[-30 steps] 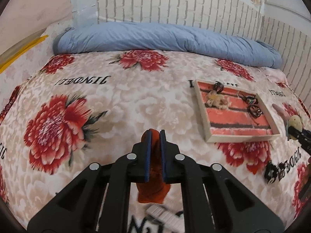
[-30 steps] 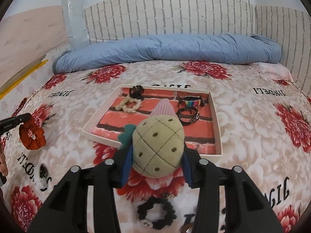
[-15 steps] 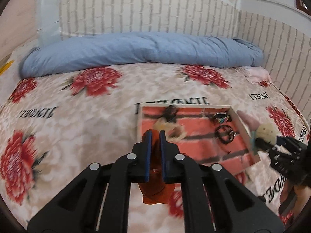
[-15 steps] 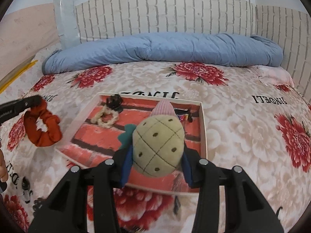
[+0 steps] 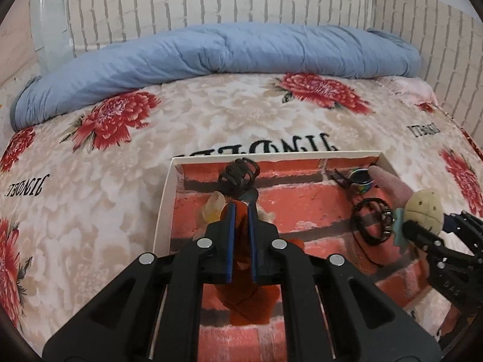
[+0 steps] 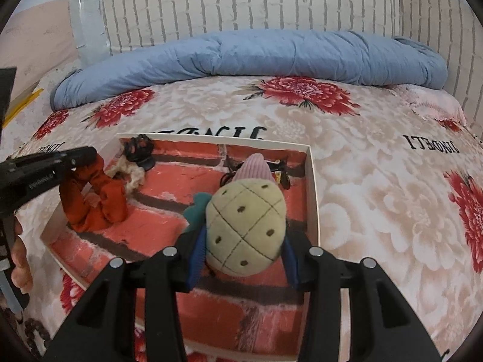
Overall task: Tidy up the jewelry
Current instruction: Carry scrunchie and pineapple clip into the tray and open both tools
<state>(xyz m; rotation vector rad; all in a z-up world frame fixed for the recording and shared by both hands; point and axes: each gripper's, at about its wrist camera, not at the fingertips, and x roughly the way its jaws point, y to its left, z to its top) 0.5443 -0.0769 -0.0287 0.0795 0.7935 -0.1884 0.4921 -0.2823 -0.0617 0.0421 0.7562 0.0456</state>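
Holding the orange scrunchie [image 6: 93, 199] tight, the left claw [image 5: 240, 208] is shut on it and hangs over the left side of the tray [image 6: 312, 181], with the scrunchie's low end near the brick-pattern floor or maybe just touching it. To do this step well, the person should bring that claw a little lower, then let go, so the scrunchie drops in an empty spot and not on the cream scrunchie [image 6: 132, 172] or the black hair clip [image 6: 139, 149] at the far left corner. In the middle of the tray, the right claw [image 6: 241, 241] squeezes a plush pineapple hair clip [image 6: 246, 229], with its pink end pointing to the far wall. It should go down near the right side, in front of the black bracelets [image 5: 372, 220] and the rainbow band [image 5: 360, 181], not on top of them. Both claws are close together, so letting go one at a time looks safest. A few dark pieces [image 6: 34, 331] wait on the bed [image 6: 377, 157] beside the tray.
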